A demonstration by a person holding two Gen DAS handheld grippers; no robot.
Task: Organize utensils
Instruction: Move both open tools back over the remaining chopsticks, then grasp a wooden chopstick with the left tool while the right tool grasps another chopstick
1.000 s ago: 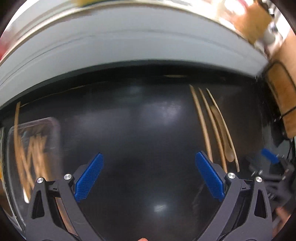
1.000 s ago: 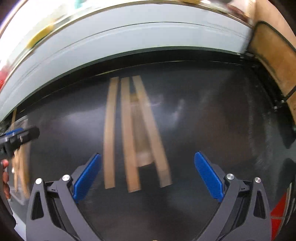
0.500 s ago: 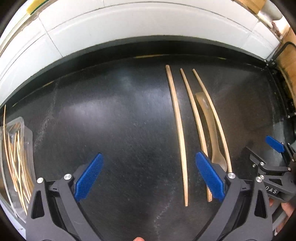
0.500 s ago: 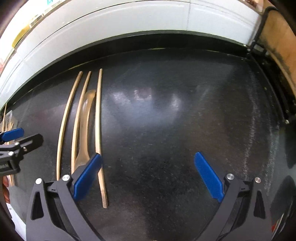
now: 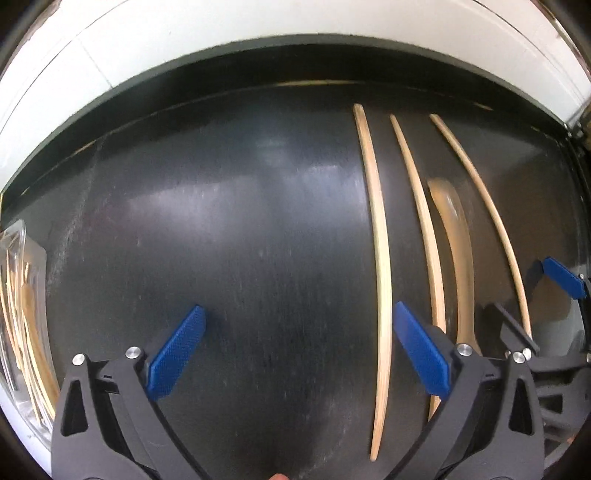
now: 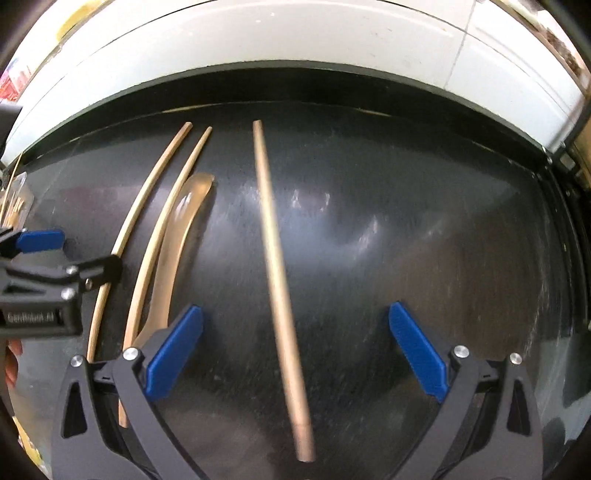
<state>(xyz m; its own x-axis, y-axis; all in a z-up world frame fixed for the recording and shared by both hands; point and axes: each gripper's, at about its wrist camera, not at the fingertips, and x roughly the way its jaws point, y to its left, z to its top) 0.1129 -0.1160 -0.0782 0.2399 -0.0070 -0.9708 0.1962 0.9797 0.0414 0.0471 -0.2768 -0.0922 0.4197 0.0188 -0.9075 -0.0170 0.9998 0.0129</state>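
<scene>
So both grippers hang wide open, holding nothing: the left gripper (image 5: 291, 350) low in its frame, the right gripper (image 6: 295, 350) low in its own. Between the right one's blue pads runs one wooden chopstick (image 6: 277, 273), flat on the black countertop (image 6: 424, 206). Left of it lie a translucent spoon (image 6: 177, 243) and two more chopsticks (image 6: 155, 236). At the left view's left edge, a clear tray (image 5: 22, 314) holds more sticks; white wall (image 5: 258, 22) across the top

Rightmost chopstick (image 6: 280, 288) now between right tongs (image 6: 295, 354).
</scene>
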